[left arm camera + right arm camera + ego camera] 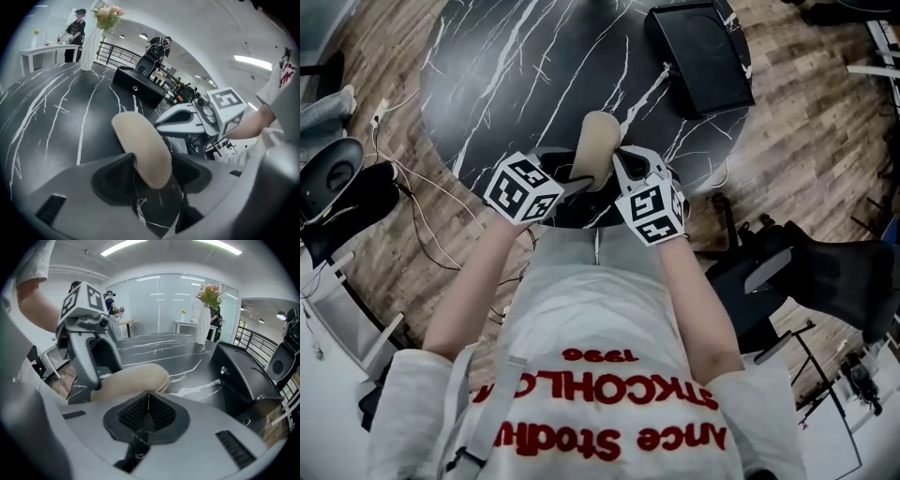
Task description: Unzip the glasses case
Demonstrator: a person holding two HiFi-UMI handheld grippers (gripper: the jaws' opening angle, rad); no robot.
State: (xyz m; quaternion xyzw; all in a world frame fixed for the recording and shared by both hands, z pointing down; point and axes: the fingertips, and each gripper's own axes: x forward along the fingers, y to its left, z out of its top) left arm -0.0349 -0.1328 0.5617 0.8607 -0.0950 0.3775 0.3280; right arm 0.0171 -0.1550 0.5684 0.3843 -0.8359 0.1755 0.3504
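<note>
- Beige glasses case (140,147) clamped at its near end between the jaws of the left gripper (152,176); jaws spread only as wide as the case and pressing on both sides.
- Rest of the case sticking out past the jaw tips, tilted up and to the left in the left gripper view.
- Right gripper (148,408) jaws pressed together, ribbed pads (161,412) meeting at a seam.
- Thin tan tab (148,398) pinched in that seam, right at the case's edge; too small to tell exactly what it is.
- Case body just beyond the right jaw tips, lying crosswise in the right gripper view, touching or nearly touching them.
- In the head view: case between the two grippers, left gripper at its left, right gripper at its right, long axis pointing away from the person.
- Held over the near edge of the black marble table (506,66); cannot tell whether the far end touches the top.
- Black box (698,56) well apart, at the table's far right.
- White vase with flowers (205,315) at the far side of the table.
- Wooden floor (811,141) around the table.
</note>
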